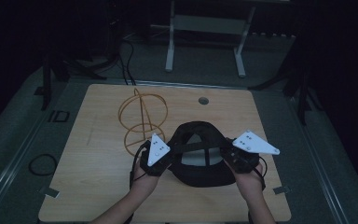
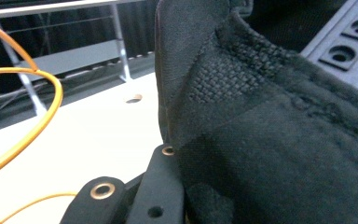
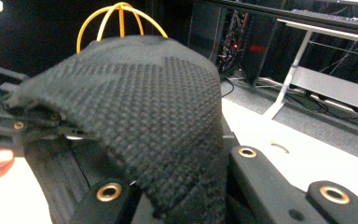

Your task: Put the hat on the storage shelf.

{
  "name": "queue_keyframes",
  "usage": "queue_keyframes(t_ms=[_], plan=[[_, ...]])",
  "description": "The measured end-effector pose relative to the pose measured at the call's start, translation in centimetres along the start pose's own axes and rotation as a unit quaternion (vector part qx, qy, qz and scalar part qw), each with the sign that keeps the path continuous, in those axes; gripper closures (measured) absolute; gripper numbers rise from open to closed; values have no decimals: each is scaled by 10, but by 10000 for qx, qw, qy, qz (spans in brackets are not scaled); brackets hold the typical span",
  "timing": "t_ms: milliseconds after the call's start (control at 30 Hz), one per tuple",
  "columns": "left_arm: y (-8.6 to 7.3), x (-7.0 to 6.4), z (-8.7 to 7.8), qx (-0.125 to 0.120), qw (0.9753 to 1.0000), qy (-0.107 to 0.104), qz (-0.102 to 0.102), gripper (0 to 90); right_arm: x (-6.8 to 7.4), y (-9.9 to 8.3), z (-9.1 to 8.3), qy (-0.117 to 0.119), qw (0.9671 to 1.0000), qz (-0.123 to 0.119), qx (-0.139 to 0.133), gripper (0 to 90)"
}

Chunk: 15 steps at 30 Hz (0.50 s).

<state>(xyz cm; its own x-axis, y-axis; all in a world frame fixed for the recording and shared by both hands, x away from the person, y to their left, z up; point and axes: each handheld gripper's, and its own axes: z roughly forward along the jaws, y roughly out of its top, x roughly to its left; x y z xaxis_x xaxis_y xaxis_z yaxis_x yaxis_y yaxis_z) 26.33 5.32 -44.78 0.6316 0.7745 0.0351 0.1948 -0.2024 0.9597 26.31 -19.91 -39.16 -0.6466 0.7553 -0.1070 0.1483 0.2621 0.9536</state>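
Holding black cap (image 1: 200,161) by opposite edges, left gripper (image 1: 161,161) and right gripper (image 1: 235,156) both clamped on fabric; next, probably lifting toward wire stand (image 1: 142,119), keeping even tension.

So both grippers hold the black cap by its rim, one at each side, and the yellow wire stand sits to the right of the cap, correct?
Not quite. In the high view the yellow wire stand sits to the left of the black cap and behind it. The rest holds: the left gripper and right gripper grip its rim at opposite sides.
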Motion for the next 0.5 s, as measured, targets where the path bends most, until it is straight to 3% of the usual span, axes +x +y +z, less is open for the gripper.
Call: queue_keyframes(t_ms=[267,400,500], plan=[[5,-1,-2,26,9999,-78,110,892,2,-14,-5,-28,10000,-42,-70,887],[9,-4,-3,25,9997,-129,199,893,2,-25,-8,13,9999,68,-135,877],[13,-5,-4,-17,9995,-155,288,894,2,-28,-13,38,9997,70,-230,781]])
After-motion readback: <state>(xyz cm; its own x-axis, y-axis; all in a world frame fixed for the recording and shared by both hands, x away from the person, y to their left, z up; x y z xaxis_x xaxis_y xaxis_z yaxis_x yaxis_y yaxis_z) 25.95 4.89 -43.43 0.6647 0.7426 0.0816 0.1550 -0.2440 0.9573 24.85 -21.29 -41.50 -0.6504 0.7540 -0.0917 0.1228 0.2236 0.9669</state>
